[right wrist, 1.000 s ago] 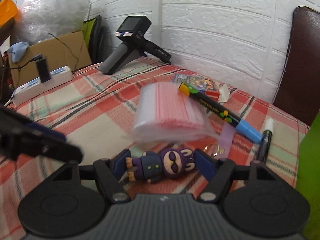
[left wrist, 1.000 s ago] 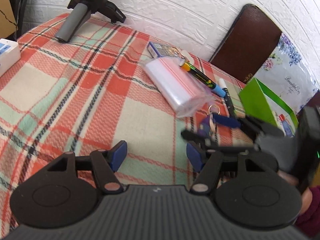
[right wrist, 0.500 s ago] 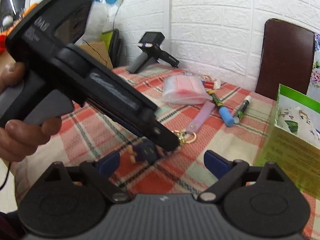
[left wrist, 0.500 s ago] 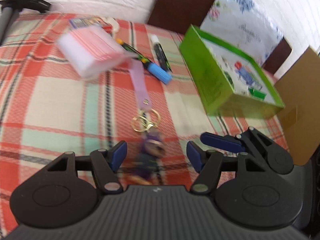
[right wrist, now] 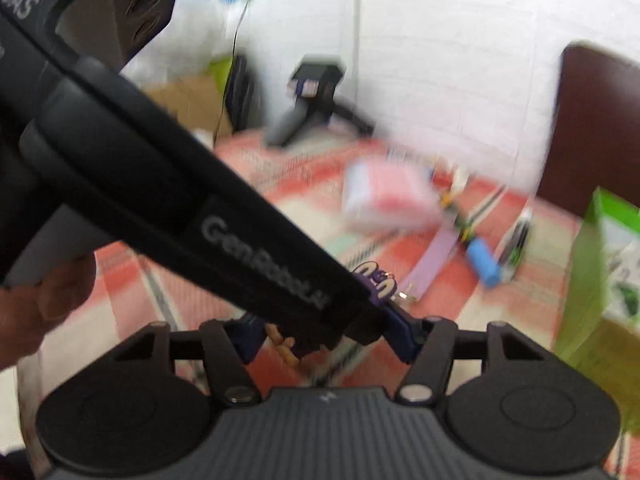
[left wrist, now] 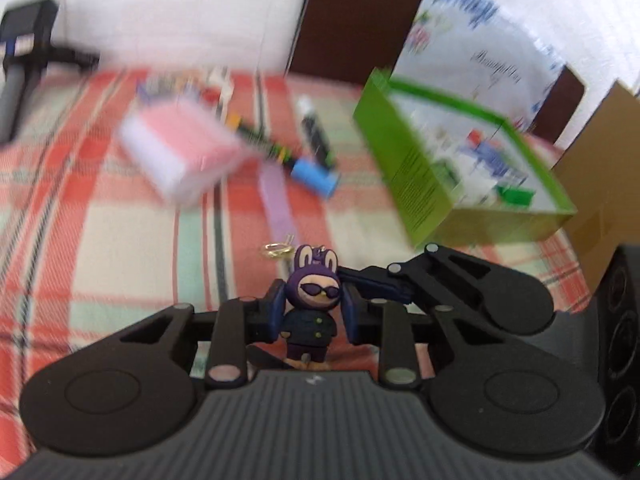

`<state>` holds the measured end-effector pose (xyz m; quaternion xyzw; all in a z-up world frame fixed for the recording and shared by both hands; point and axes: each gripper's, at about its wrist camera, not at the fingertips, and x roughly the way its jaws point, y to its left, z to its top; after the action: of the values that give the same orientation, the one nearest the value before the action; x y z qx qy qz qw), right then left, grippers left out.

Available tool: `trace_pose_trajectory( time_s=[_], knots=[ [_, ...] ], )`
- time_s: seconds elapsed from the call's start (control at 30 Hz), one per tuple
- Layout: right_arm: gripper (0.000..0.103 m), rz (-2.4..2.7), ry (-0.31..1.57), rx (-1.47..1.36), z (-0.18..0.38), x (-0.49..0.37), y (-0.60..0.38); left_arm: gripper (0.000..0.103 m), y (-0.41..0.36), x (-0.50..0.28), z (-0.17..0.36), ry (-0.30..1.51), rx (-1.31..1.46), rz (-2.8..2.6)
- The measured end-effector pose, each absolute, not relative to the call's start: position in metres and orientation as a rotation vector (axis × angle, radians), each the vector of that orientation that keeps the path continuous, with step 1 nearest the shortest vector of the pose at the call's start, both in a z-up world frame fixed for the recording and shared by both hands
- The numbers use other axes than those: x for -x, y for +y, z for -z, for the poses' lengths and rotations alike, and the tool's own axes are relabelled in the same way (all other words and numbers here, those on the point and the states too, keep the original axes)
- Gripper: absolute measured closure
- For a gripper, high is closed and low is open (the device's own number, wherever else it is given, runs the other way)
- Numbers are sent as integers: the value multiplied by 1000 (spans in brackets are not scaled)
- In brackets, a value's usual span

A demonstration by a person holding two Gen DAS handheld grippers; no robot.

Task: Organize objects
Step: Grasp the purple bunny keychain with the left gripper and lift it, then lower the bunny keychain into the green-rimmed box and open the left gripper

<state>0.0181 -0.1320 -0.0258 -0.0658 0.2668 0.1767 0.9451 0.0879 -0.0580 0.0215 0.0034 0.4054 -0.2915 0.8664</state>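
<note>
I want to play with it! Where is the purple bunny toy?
In the left wrist view, the purple bunny toy stands low and central, pinched in the left hand-held gripper, with the green box beyond it to the right.

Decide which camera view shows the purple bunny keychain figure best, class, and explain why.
The left wrist view: the purple bunny figure stands upright, face and body in full sight, between the left claw's pads. In the right wrist view, the left tool's body hides most of it; only its ears and feet show.

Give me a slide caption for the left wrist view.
Left gripper clamps the purple bunny keychain above the plaid tablecloth, green box beyond.
</note>
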Motion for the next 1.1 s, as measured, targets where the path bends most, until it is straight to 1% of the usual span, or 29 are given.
trace_pose_trajectory(
  time_s=[0.1, 0.27, 0.4, 0.53, 0.67, 0.7, 0.77, 0.8, 0.93, 1.1],
  knots=[
    [43, -290, 404, 217, 4, -5, -134, 72, -70, -86, -58, 772, -23, 659],
    [43, -177, 237, 182, -47, 0, -176, 72, -113, -82, -117, 628, -83, 741],
    [43, -49, 148, 207, -70, 7, -217, 71, -168, -80, -143, 553, -132, 828],
    [43, 67, 139, 193, -70, 12, -267, 71, -225, -85, -138, 539, -165, 914],
    [43, 155, 183, 169, -52, 7, -313, 71, -275, -98, -117, 568, -190, 956],
    [41, 167, 198, 155, -47, 4, -323, 71, -285, -102, -111, 581, -191, 960],
    [35, 185, 233, 126, -34, -6, -338, 66, -297, -112, -97, 595, -198, 930],
    [29, 196, 253, 115, -28, -11, -344, 60, -301, -115, -92, 605, -211, 887],
    [29, 220, 296, 23, -6, -14, -362, 60, -293, -133, -79, 672, -189, 812],
    [29, 242, 289, -89, 5, 9, -369, 59, -268, -131, -76, 681, -193, 744]
  ],
)
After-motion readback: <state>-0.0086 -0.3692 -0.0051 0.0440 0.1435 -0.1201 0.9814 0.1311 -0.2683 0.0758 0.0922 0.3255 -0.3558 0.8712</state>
